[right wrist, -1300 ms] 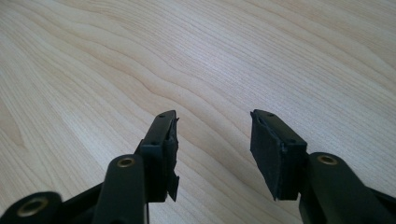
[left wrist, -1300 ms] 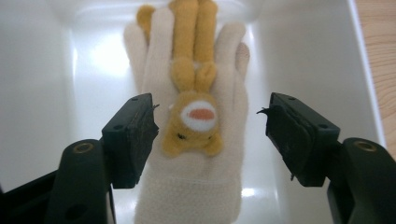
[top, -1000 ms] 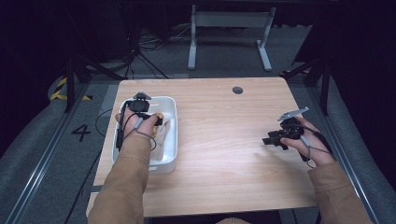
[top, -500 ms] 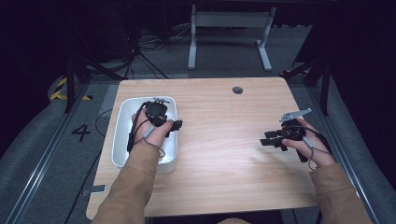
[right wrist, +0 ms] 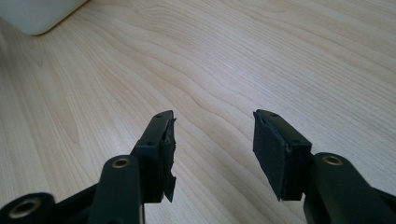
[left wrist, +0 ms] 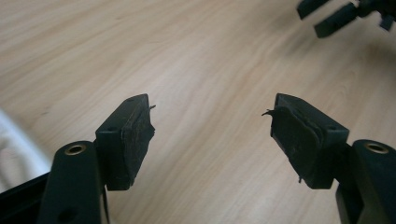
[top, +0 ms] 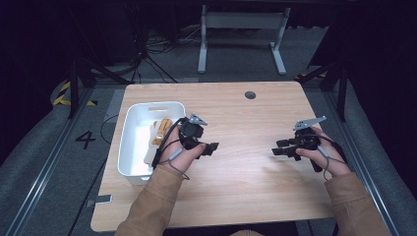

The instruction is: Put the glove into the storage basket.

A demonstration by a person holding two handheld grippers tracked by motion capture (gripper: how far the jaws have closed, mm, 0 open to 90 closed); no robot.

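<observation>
Forearms: two tan sleeves enter over the near edge of the wooden table, one toward each gripper.
Right gripper: held by the right hand near the right edge, about midway between near and far edges. Jaws point toward the table middle and stand apart, nothing between them. In the right gripper view the pads are worn, with bare wood in the gap.
Left gripper: held by the left hand left of centre, just beside the right wall of the tub. Jaws spread wide and empty in the left gripper view; they face the right gripper, which shows at that view's top right corner.
White plastic tub: sits at the left edge of the table, long side parallel to that edge, its near end close to the left forearm.
Tub contents: pale orange and cream pieces lie on the tub floor toward its right wall. They are possibly strips or sticks; the view is too small to identify them.
Handling estimate: the pieces look light and thin. Grip across the narrow width near the middle, with moderate closing force, as a thin piece may bend or slip on worn pads.
Table hole: round grommet near the far edge, right of centre.
</observation>
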